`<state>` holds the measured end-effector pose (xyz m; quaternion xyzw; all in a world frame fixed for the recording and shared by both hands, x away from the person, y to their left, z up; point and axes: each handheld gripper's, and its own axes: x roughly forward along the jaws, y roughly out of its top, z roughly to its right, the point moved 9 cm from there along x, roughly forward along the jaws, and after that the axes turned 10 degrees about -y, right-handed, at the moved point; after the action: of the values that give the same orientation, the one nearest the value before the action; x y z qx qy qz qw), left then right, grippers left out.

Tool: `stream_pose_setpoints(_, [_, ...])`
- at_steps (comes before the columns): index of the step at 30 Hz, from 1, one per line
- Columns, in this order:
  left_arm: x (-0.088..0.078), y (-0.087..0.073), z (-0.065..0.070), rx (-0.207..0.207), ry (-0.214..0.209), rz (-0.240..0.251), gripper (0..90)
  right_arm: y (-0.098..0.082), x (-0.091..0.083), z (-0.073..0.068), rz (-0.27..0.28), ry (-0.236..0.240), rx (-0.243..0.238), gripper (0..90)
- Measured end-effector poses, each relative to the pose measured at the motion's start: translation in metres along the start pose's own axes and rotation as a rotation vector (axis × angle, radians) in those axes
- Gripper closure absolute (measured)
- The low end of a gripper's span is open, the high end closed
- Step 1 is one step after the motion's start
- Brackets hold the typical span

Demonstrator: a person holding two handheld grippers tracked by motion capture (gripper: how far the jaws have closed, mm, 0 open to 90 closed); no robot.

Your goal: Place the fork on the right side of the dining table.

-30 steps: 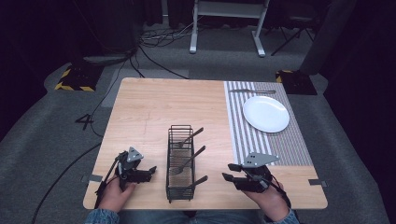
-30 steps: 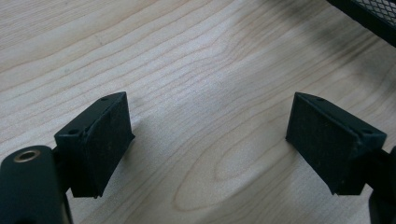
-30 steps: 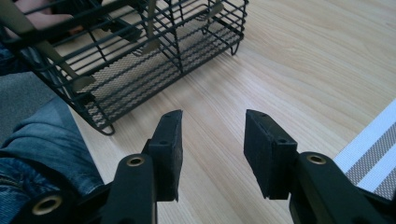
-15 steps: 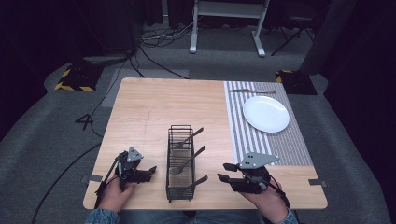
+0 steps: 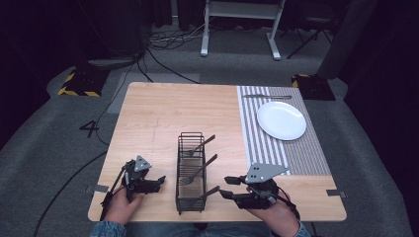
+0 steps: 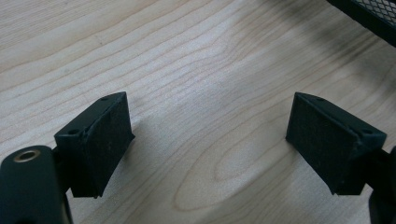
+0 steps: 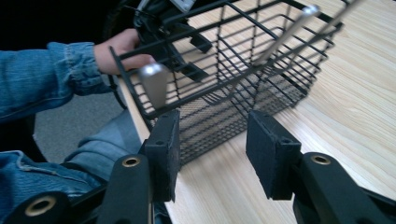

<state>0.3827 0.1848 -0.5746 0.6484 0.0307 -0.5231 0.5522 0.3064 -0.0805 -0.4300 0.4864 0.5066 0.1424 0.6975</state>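
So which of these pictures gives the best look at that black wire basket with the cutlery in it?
The high view: the whole wire basket stands on the table, three handles poking out. The right gripper view shows its near end close up between the right tool jaws, cut off at the top. The left gripper view catches just a corner.

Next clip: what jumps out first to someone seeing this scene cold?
A black wire basket with cutlery handles sticking out stands at the near middle of the wooden table. A white plate lies on a striped mat far right. The right hand-held gripper points at the basket, jaws open and empty.
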Motion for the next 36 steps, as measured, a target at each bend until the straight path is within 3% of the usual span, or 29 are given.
stream_pose_setpoints(15, [0.0,0.0,0.0,-0.003,0.0,0.002,14.3,0.012,0.006,-0.022,0.023,0.09,-0.023,57.6])
stream_pose_setpoints(22, [0.0,0.0,0.0,-0.002,0.0,0.002,14.3,0.017,0.007,-0.024,0.038,0.116,-0.004,68.6])
stream_pose_setpoints(28, [0.0,0.0,0.0,-0.002,0.0,0.002,14.3,0.017,0.007,-0.024,0.04,0.109,-0.005,76.8])
stream_pose_setpoints(36, [0.0,0.0,0.0,-0.002,0.0,0.002,14.3,0.02,0.004,-0.025,0.054,0.093,-0.016,78.0])
